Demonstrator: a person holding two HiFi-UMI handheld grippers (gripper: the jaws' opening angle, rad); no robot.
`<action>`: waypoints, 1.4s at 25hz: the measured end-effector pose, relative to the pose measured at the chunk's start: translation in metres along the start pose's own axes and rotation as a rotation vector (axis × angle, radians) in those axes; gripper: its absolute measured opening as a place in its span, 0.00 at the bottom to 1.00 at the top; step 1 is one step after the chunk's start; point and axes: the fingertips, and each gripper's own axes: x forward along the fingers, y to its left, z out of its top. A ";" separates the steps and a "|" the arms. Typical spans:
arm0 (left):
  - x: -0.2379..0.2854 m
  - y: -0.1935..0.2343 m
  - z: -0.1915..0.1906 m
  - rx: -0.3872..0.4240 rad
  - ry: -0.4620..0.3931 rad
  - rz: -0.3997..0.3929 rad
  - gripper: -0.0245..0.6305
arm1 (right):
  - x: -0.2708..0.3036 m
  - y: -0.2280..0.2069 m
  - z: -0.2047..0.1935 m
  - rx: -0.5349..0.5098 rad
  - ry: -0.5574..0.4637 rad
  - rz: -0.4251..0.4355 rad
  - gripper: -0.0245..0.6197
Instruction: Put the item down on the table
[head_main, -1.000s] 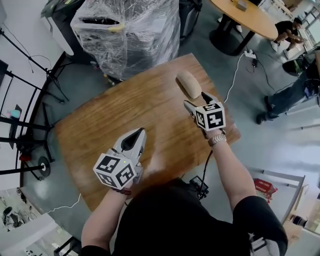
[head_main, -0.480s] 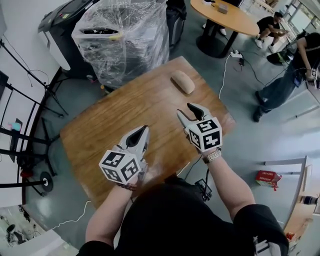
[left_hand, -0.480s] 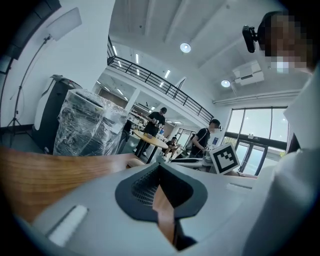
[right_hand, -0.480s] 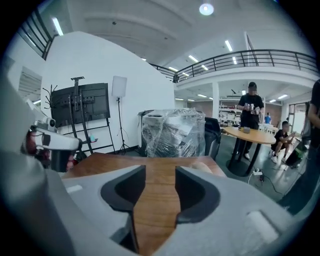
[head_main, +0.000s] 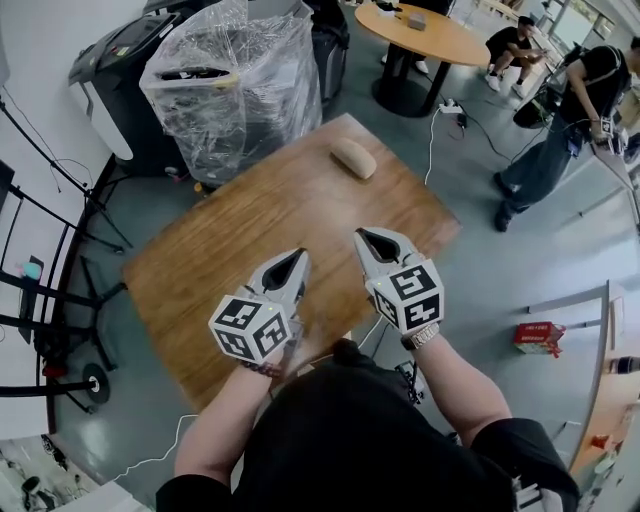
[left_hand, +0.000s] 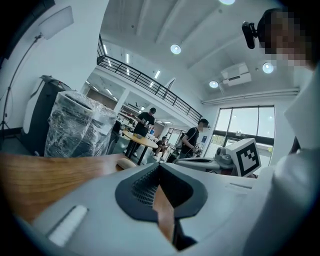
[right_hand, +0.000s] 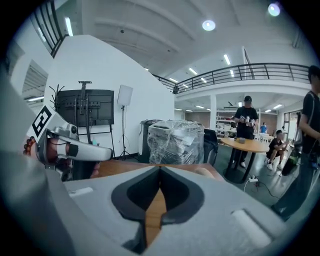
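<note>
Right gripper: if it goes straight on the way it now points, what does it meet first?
Likely the bundle wrapped in clear plastic film beyond the brown wooden table; the right gripper aims just left of the beige oval item. Depth is unclear.

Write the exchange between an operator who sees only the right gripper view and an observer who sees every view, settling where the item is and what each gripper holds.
Operator: My right gripper looks shut and empty. Where is the item?
Observer: The head view shows it, tan and oval, lying on the far end of the table, apart from both grippers.
Operator: And the left gripper?
Observer: Its own view shows its jaws together with nothing between them.
</note>
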 end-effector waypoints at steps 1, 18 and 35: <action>-0.002 -0.004 -0.001 0.007 0.001 -0.008 0.05 | -0.005 0.006 -0.001 -0.003 -0.004 0.000 0.03; -0.032 -0.046 -0.020 0.142 0.046 -0.073 0.05 | -0.060 0.086 -0.008 -0.021 -0.050 0.033 0.03; -0.037 -0.053 -0.029 0.149 0.070 -0.086 0.05 | -0.068 0.093 -0.011 -0.025 -0.036 0.025 0.03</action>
